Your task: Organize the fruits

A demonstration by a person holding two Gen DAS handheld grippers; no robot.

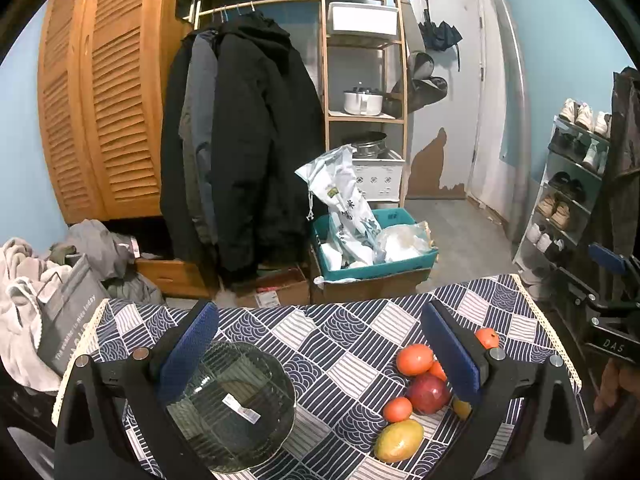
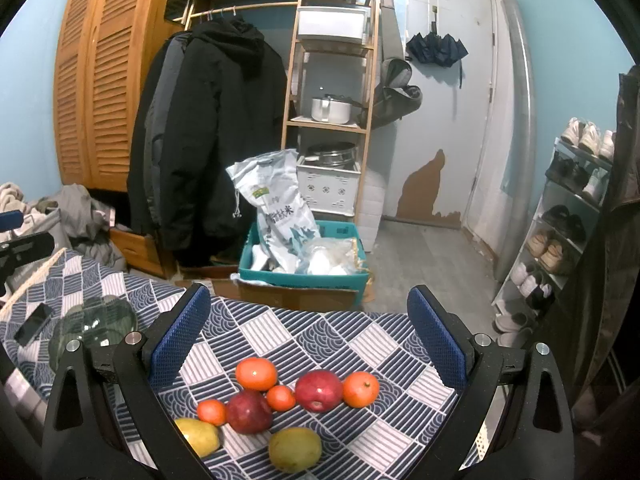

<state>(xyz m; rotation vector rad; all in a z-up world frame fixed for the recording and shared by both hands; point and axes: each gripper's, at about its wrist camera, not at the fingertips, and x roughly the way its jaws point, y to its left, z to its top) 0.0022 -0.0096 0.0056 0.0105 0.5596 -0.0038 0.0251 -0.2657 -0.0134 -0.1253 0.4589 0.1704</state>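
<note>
Right gripper (image 2: pixel 308 340) is hovering spread over the fruits (image 2: pixel 288 396) — they're clustering near the table's near edge, bare tablecloth (image 2: pixel 320 328) lying beyond. Left gripper (image 1: pixel 320 356) is gaping wide — glass bowl (image 1: pixel 236 404) sitting by its left finger, fruits right.

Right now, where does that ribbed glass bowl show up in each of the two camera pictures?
Left wrist view: the glass bowl sits low and left of centre on the patterned tablecloth, just beside the left gripper's left finger.
Right wrist view: the glass bowl lies at the left edge, beside a black phone.
Shared landmark: the teal crate on the floor beyond the table.
</note>
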